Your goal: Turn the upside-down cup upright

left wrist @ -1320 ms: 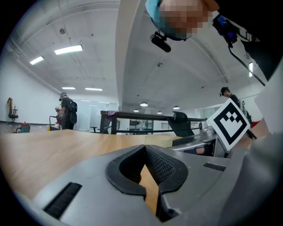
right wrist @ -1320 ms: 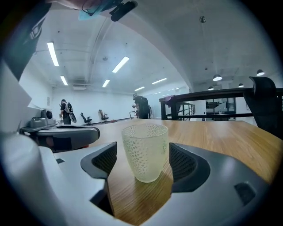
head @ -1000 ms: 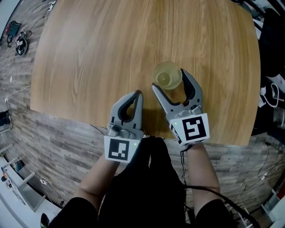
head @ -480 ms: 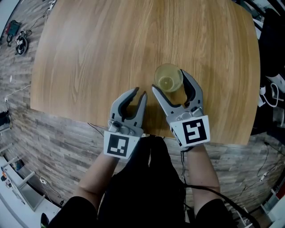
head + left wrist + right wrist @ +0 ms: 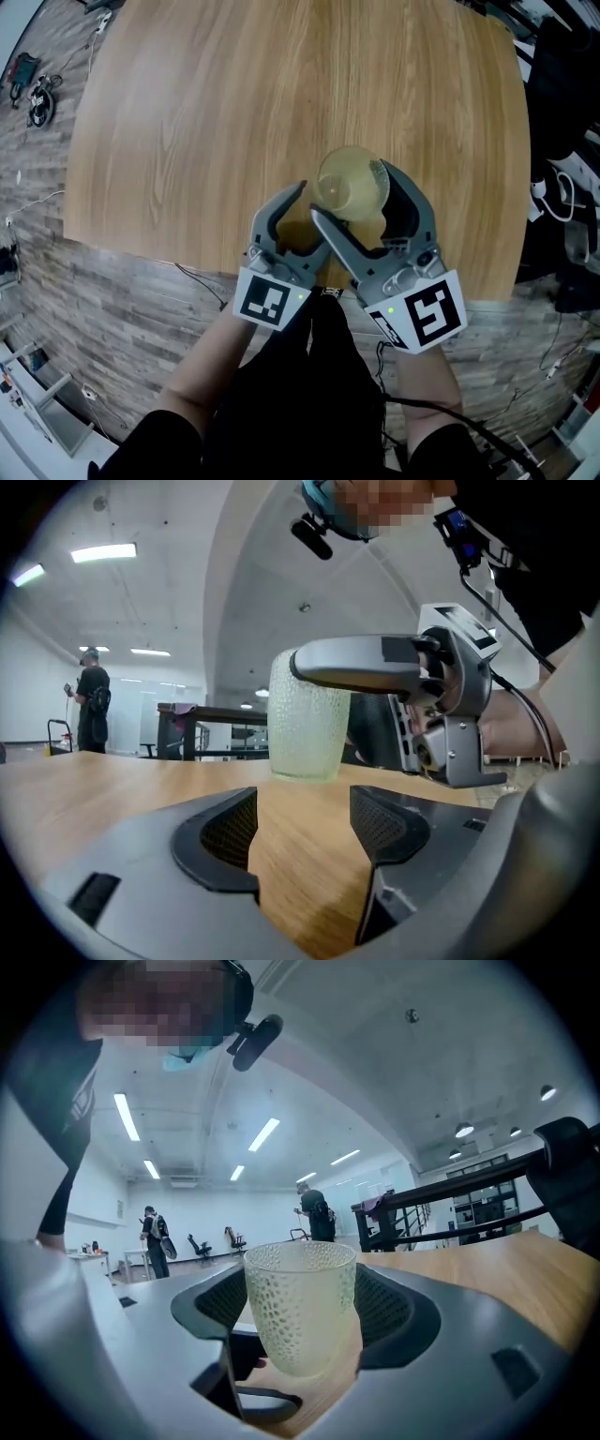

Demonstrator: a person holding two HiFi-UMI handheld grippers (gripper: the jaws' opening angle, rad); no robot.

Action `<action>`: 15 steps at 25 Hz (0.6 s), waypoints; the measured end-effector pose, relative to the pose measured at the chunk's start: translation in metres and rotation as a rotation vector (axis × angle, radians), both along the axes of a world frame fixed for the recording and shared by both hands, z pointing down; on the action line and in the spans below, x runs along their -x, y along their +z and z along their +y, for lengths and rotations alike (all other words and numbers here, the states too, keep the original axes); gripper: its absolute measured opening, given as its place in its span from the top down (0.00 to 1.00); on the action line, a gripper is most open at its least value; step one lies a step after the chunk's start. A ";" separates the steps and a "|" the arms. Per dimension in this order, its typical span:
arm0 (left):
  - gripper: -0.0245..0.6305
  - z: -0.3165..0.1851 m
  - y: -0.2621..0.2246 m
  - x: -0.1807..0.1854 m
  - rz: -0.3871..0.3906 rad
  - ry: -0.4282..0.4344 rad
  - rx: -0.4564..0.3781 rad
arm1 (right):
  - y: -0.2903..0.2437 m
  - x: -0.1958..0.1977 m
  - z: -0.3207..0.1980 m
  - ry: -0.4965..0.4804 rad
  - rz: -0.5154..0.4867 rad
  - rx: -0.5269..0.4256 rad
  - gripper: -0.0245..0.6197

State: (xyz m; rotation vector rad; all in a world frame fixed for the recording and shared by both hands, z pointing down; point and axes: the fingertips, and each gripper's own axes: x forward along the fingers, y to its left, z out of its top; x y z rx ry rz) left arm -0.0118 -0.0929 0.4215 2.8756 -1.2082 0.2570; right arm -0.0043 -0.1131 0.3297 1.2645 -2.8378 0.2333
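Observation:
A clear, dimpled, pale yellow-green cup (image 5: pixel 352 183) hangs above the wooden table (image 5: pixel 216 103), with my right gripper (image 5: pixel 354 194) shut on its sides. In the right gripper view the cup (image 5: pixel 300 1307) sits between both pads, wider end up, narrower end down. My left gripper (image 5: pixel 305 222) is close at the cup's left, partly under the right gripper's near jaw. Its jaws are opening with nothing between them. In the left gripper view the cup (image 5: pixel 305 733) stands just ahead of the left gripper (image 5: pixel 300 808), and a right jaw crosses its top.
The table's near edge (image 5: pixel 187 267) runs just under both grippers, with plank-pattern floor (image 5: pixel 112 337) below it. Cables and gear (image 5: pixel 33 89) lie on the floor at the far left, dark equipment (image 5: pixel 562 141) at the right. People (image 5: pixel 155 1232) stand far off in the hall.
The right gripper has lifted the cup off the table and toward me. The left gripper went from shut to open and moved right, up beside the cup.

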 end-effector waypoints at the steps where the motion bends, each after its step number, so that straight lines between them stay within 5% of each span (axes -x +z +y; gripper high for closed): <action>1: 0.50 -0.001 -0.001 -0.001 0.019 -0.005 -0.001 | -0.003 0.001 0.003 -0.011 -0.012 0.006 0.47; 15: 0.50 -0.001 -0.001 -0.008 0.020 0.000 -0.034 | 0.007 0.013 0.023 -0.055 -0.032 0.049 0.47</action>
